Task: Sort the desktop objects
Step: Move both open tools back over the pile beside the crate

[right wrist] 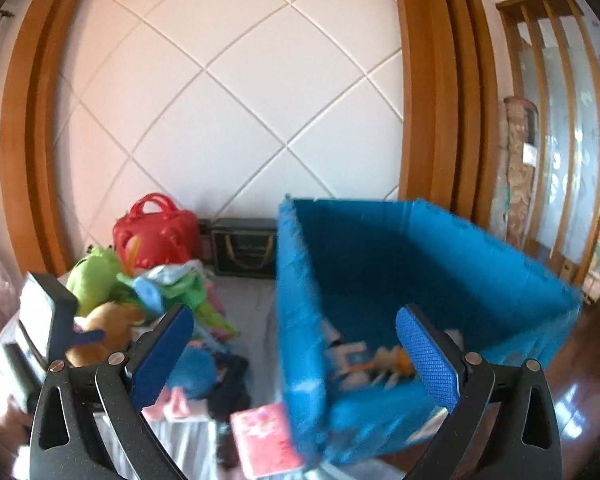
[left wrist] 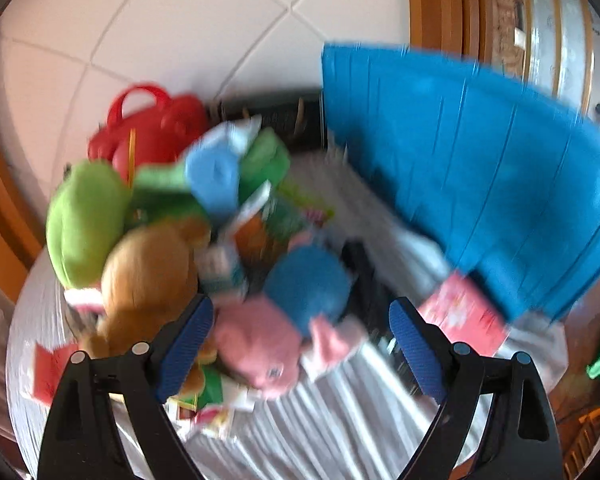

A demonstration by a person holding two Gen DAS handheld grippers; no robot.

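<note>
Both sets of jaws are wide open right now, nothing in either. My left gripper (left wrist: 302, 344) is angled down at the pile on the worktop (left wrist: 340, 420), with the pink plush (left wrist: 260, 344) and the blue plush (left wrist: 308, 280) right between the pads, not pinched yet, so I'd guess that's my next grab. The green frog plush (left wrist: 84, 220), brown plush (left wrist: 148, 276) and some packets are heaped just beside it, probably dumped there as the unsorted lot. My right gripper (right wrist: 304, 352) points into the blue box (right wrist: 480, 240), which sits at the worktop edge for easy drops. It already holds a few things, too blurry to name. A pink card (right wrist: 266, 436) lies just outside the box.
</note>
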